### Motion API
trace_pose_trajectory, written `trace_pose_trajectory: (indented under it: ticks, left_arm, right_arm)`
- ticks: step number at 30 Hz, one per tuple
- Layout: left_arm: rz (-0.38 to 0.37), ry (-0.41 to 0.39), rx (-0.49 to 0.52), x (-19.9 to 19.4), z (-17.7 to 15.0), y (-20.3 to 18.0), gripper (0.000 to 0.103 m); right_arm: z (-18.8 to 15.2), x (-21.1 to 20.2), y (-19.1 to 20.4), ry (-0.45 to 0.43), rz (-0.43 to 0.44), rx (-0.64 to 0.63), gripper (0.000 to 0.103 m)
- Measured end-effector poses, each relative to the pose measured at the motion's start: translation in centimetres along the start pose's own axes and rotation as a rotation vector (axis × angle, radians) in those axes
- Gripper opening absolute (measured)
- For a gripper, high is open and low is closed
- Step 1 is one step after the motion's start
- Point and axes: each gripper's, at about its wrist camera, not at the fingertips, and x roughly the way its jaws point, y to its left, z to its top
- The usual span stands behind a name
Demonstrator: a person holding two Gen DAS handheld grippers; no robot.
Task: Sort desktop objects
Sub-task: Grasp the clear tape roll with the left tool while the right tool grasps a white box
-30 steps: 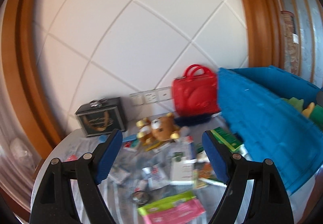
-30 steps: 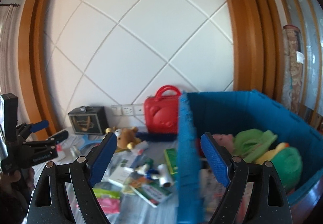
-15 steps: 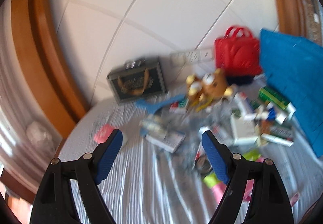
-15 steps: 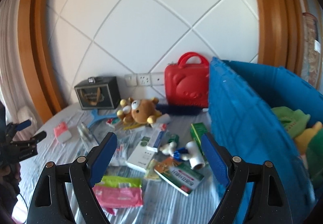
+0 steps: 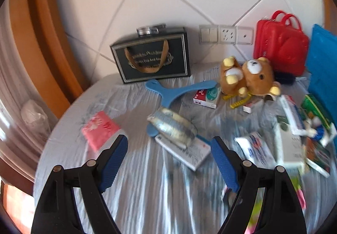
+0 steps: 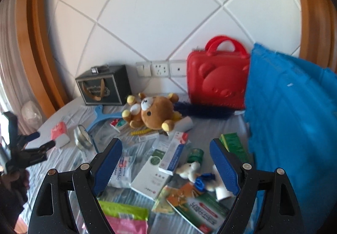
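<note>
Hovering with jaws spread wide and empty, the left gripper [image 5: 168,156] faced the foil-wrapped roll [image 5: 172,128] just ahead on the counter [image 5: 147,191], its long axis crosswise, while the equally unclenched right gripper [image 6: 166,160] hung farther from that roll.

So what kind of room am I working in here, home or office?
Most likely a home. The clutter sits on a round table under a wrinkled striped cloth, against a white panelled wall with sockets and wooden trim, and it is household stuff: a teddy bear, a red toy case.
</note>
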Motion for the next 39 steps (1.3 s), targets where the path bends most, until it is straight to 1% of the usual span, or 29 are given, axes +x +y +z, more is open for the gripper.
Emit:
trace_pose_trajectory:
  ticks: [3,4,5,7,8,10,14,15,16,17,18,20,21,22,23,24,25,27,30,31,32,33,35,39]
  left_arm:
    - [-0.023,0.063,-0.034,4.4,0.8,-0.7,0.081]
    - [-0.018,0.087,-0.047,6.1,1.0,-0.8,0.081]
    - [0.002,0.108,-0.065,7.6,1.1,-0.7,0.081]
    - [0.025,0.145,-0.123,9.6,1.0,0.0,0.081]
    - [0.017,0.162,-0.165,10.4,0.7,0.5,0.081]
    - [-0.023,0.169,-0.226,11.3,0.3,1.1,0.081]
    - [-0.034,0.170,-0.239,12.6,0.2,0.9,0.081]
    - [-0.060,0.182,-0.256,13.0,0.0,1.1,0.079]
    - [-0.081,0.187,-0.270,13.3,-0.1,1.3,0.075]
    - [-0.100,0.198,-0.282,13.6,-0.2,1.4,0.068]
    - [-0.117,0.208,-0.290,13.9,-0.3,1.5,0.063]
    - [-0.134,0.206,-0.283,14.0,-0.3,1.5,0.059]
    - [-0.136,0.203,-0.269,14.2,-0.3,1.5,0.056]
    - [-0.143,0.202,-0.255,14.2,-0.3,1.4,0.054]
    - [-0.151,0.206,-0.251,14.2,-0.3,1.4,0.050]
    - [-0.163,0.208,-0.250,14.4,-0.4,1.4,0.046]
    - [-0.178,0.213,-0.250,14.5,-0.5,1.5,0.044]
    - [-0.190,0.227,-0.239,14.6,-0.8,1.6,0.038]
    - [-0.191,0.224,-0.212,14.6,-1.1,1.6,0.038]
    - [-0.196,0.224,-0.211,14.5,-1.1,1.6,0.037]
    - [-0.204,0.223,-0.211,14.5,-1.1,1.7,0.034]
    - [-0.213,0.223,-0.211,14.4,-1.1,1.8,0.031]
    - [-0.230,0.219,-0.206,14.0,-1.0,1.9,0.025]
    - [-0.264,0.181,-0.153,11.8,-0.8,1.9,0.023]
  right_arm:
    - [-0.6,2.8,-0.4,0.053,0.006,0.004,0.086]
    - [-0.8,3.7,-0.6,0.068,0.001,0.006,0.086]
    - [-1.0,4.6,-1.0,0.085,-0.002,0.013,0.086]
    - [-1.3,6.0,-1.6,0.109,-0.005,0.029,0.086]
    - [-1.4,6.5,-1.7,0.116,-0.007,0.031,0.086]
    - [-1.7,7.8,-2.1,0.131,-0.008,0.033,0.086]
    - [-1.8,11.1,-2.3,0.172,0.008,0.035,0.086]
    - [-1.7,12.1,-2.2,0.184,0.013,0.034,0.086]
    - [-1.5,13.8,-2.0,0.212,0.021,0.023,0.086]
    - [-1.4,14.8,-1.9,0.235,0.025,0.014,0.086]
    - [-1.3,16.0,-1.8,0.257,0.027,0.007,0.085]
    - [-1.3,18.8,-1.6,0.305,0.011,0.002,0.081]
    - [-1.5,20.2,-1.7,0.335,-0.004,0.007,0.074]
    - [-1.8,21.2,-1.8,0.362,-0.008,0.017,0.061]
    - [-2.1,22.4,-2.0,0.401,0.000,0.035,0.054]
    - [-2.3,23.1,-2.0,0.420,-0.005,0.040,0.051]
    - [-2.3,23.4,-1.8,0.405,-0.045,0.012,0.046]
    - [-2.4,24.0,-2.0,0.417,-0.082,-0.010,0.042]
    - [-3.0,24.9,-3.0,0.455,-0.098,0.004,0.039]
    - [-3.2,25.0,-3.3,0.462,-0.098,0.016,0.036]
    - [-3.5,25.2,-3.6,0.474,-0.093,0.030,0.032]
    - [-3.6,25.0,-3.8,0.466,-0.083,0.045,0.028]
    - [-3.7,24.6,-4.0,0.462,-0.061,0.052,0.025]
    - [-3.1,22.0,-3.5,0.391,-0.026,0.026,0.023]
